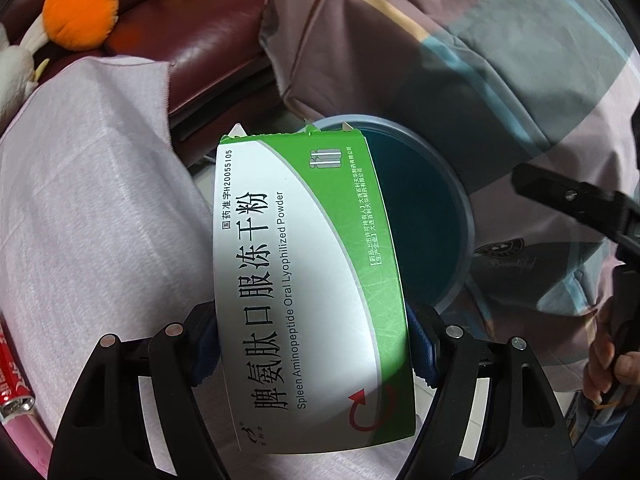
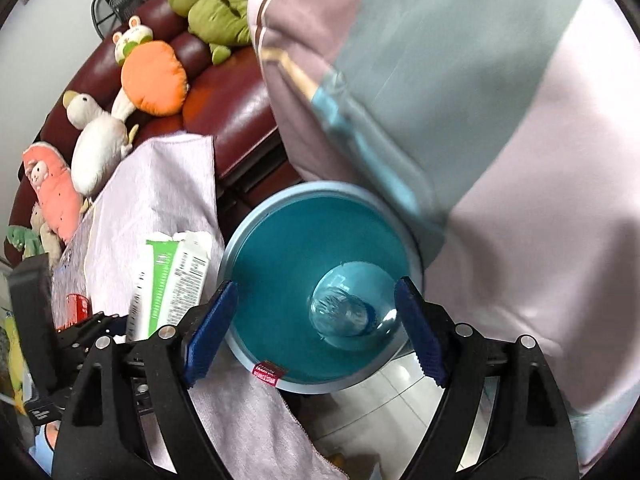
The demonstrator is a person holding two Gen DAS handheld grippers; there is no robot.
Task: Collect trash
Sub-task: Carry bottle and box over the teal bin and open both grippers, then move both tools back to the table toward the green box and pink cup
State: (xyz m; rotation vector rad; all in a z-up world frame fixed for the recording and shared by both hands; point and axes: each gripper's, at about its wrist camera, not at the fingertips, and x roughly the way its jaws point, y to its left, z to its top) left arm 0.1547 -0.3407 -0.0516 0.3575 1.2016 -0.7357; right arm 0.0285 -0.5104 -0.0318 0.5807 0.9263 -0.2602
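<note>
The medicine box (image 1: 312, 280) sits clamped between my left jaws, the blue pads (image 1: 208, 352) pressing its two long sides near the bottom end. Its torn top flaps point away from me, and its far corner overlaps the rim of the blue bin (image 1: 460, 208) in my left view. In the right view the same box (image 2: 172, 280) stands just left of the bin (image 2: 240, 248), apart from its rim.

My right gripper (image 2: 316, 332) hangs over the bin's mouth with jaws spread wide, nothing between the pads. Below them a clear plastic bottle (image 2: 340, 312) lies on the bin's bottom. The bin's opening is otherwise free, with a red label (image 2: 266, 376) on its near rim.

A pale lilac cloth (image 1: 100, 200) lies to the left of the bin, its edge running close beside the rim. A striped quilt (image 2: 480, 120) crowds the bin's far right side and overhangs its rim. Beyond the cloth stands a dark red sofa (image 1: 208, 40) carrying stuffed toys (image 2: 152, 76). A red can (image 1: 12, 380) lies at the cloth's left edge. Light tiled floor (image 2: 392, 404) shows below the bin.
</note>
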